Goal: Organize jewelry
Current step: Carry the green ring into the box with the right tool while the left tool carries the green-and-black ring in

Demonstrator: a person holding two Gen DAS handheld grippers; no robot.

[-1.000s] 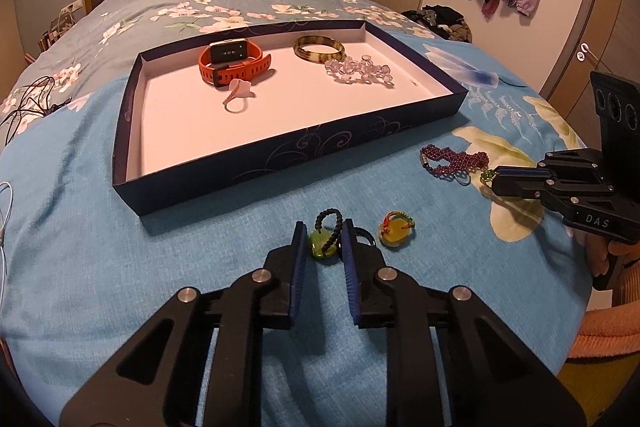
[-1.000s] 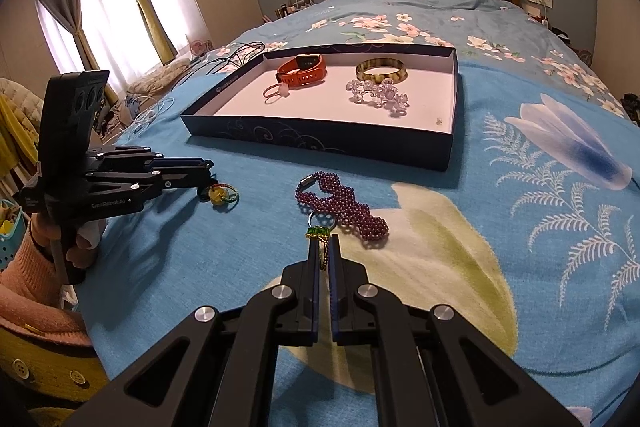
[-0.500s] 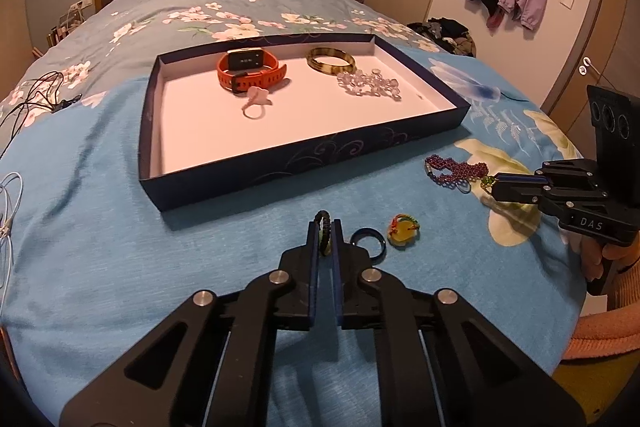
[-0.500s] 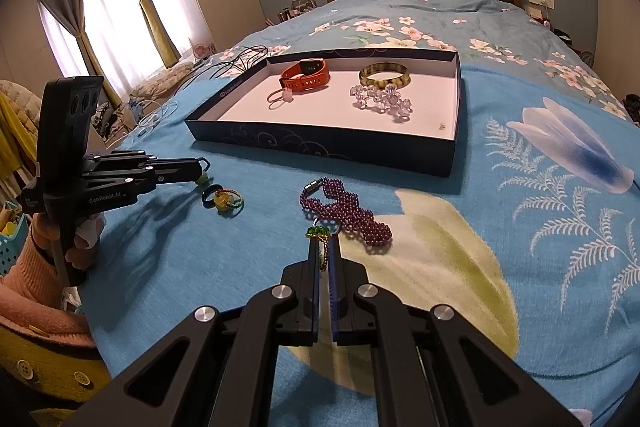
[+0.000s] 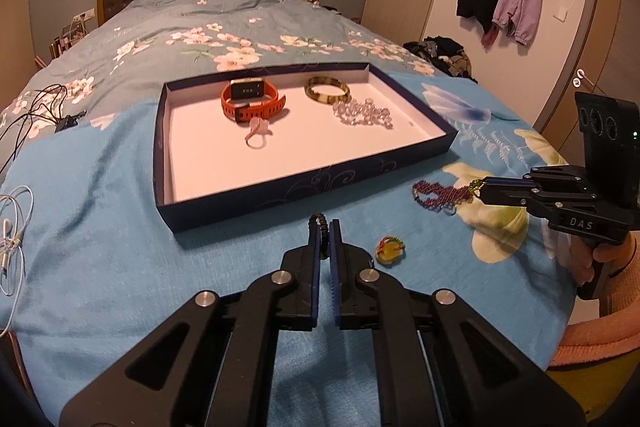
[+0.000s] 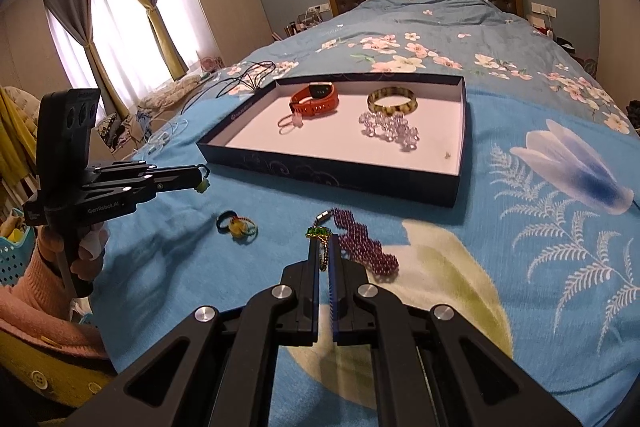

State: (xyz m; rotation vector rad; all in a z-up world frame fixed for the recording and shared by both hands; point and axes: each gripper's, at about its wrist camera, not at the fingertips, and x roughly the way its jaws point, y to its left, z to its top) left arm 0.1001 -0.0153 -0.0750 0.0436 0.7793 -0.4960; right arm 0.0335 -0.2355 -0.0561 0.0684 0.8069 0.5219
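Left wrist view: left tongs (image 5: 325,227) clamped on a black beaded cord (image 5: 322,221), jaws just drawn together on it, pendant (image 6: 203,185) dangling clear of the bed (image 5: 100,227) in the right wrist view. Just right of those tongs, on the blue cover, a yellow charm (image 5: 390,250) with a black ring (image 6: 225,219) touching it. Farther right, right tongs (image 5: 482,187) pinched on a thin gold chain (image 6: 325,251) with a green clasp (image 6: 318,231), at the end of a purple bead bracelet (image 5: 440,193) lying on the cover. Beyond, toward the headboard, a dark blue tray (image 5: 320,183) holding an orange watch (image 5: 252,101), a pale ring (image 5: 256,135), a brown bangle (image 5: 327,90) and clear beads (image 5: 364,111). Near the bed's left edge, white cables (image 5: 12,227).
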